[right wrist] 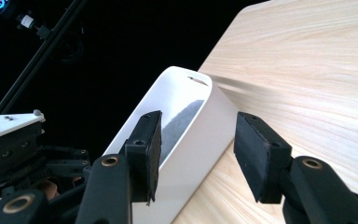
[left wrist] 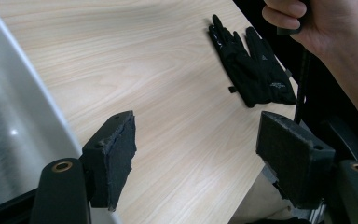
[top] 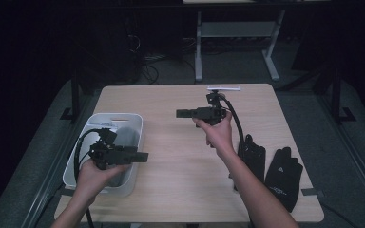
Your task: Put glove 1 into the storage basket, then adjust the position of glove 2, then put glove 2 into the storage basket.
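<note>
My left gripper (top: 145, 157) is held level over the near right part of a white bin (top: 83, 137), jaws pointing right. In the left gripper view it (left wrist: 198, 135) stands open with nothing between the pads. My right gripper (top: 179, 113) hovers over the far middle of the wooden table (top: 180, 161), jaws pointing left. In the right gripper view it (right wrist: 200, 140) is open and empty, facing the white bin (right wrist: 191, 135). A grey item (right wrist: 182, 119) lies inside the bin. Two black gloves (top: 271, 168) lie flat at the table's right near side.
A thin white strip (top: 223, 88) lies at the table's far edge. The gloves (left wrist: 254, 70) lie beyond the left gripper's pads, with the person's right hand (left wrist: 317, 23) above them. The left gripper's body (right wrist: 18, 163) appears beside the bin. Dark floor and stands surround the table.
</note>
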### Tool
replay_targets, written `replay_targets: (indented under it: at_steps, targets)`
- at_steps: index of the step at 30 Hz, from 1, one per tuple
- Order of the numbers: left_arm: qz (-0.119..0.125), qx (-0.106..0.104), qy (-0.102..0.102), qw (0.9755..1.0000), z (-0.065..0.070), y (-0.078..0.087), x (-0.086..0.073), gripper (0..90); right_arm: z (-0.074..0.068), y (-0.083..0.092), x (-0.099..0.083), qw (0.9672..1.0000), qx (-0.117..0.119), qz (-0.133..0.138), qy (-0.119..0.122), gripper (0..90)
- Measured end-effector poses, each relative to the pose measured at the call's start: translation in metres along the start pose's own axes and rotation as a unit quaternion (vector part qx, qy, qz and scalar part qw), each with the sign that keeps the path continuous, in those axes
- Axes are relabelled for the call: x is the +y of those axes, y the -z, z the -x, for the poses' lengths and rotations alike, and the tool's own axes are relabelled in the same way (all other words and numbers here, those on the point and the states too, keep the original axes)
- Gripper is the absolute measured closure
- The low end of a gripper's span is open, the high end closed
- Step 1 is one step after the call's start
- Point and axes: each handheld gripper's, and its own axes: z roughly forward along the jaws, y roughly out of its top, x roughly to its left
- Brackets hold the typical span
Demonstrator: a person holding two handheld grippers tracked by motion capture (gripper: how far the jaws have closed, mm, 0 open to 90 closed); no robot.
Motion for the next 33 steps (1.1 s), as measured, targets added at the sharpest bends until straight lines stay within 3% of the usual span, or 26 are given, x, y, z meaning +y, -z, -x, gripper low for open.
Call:
replay_targets:
  at_steps: [33]
  targets:
    - [-0.029, -0.037, -0.032, 0.9984, 0.035, -0.060, 0.020, 26.2, 0.037, 0.071, -0.025, 0.9985, -0.032, 0.034, -0.028, 50.3]
